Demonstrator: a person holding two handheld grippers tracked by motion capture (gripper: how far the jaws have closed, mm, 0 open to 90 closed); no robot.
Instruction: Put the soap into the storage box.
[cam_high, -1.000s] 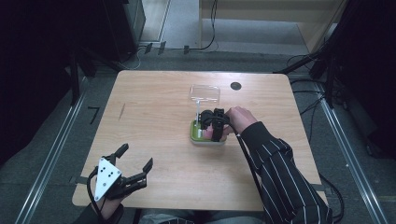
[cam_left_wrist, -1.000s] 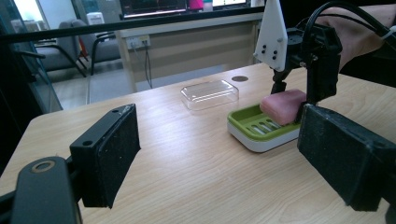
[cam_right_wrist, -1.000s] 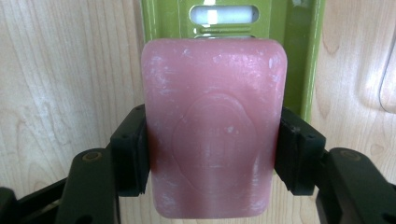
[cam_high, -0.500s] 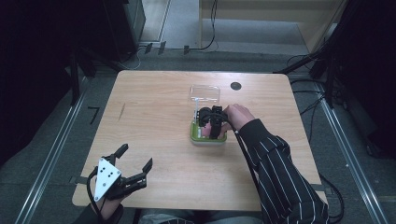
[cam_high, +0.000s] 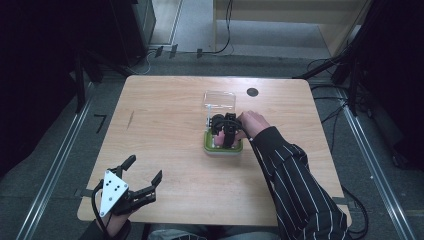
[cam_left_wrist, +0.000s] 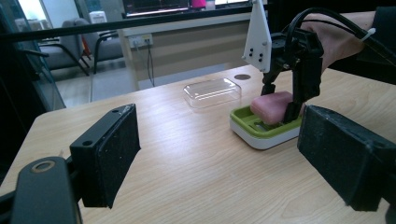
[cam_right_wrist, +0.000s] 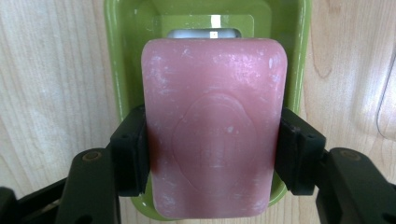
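Note:
A pink soap bar (cam_right_wrist: 212, 126) is clamped by its long sides between the pads (cam_right_wrist: 135, 154) of my right gripper (cam_right_wrist: 212, 156), which is shut on it. The bar hangs just over a green and white soap dish (cam_right_wrist: 121, 46) and is tilted, its far end low in the dish. From above, the right gripper (cam_high: 223, 131) points down onto the dish (cam_high: 222, 150) at mid-table. In the left gripper view the soap (cam_left_wrist: 271, 106) rests partly in the dish (cam_left_wrist: 261, 135). My left gripper (cam_high: 145, 167) stands open at the near left corner, empty, its jaws (cam_left_wrist: 224, 158) wide apart.
A clear plastic lid (cam_high: 220, 100) lies on the table just behind the dish. A round black cable hole (cam_high: 252, 92) sits near the far edge. The striped sleeve (cam_high: 295, 185) crosses the right half of the wooden table (cam_high: 160, 125).

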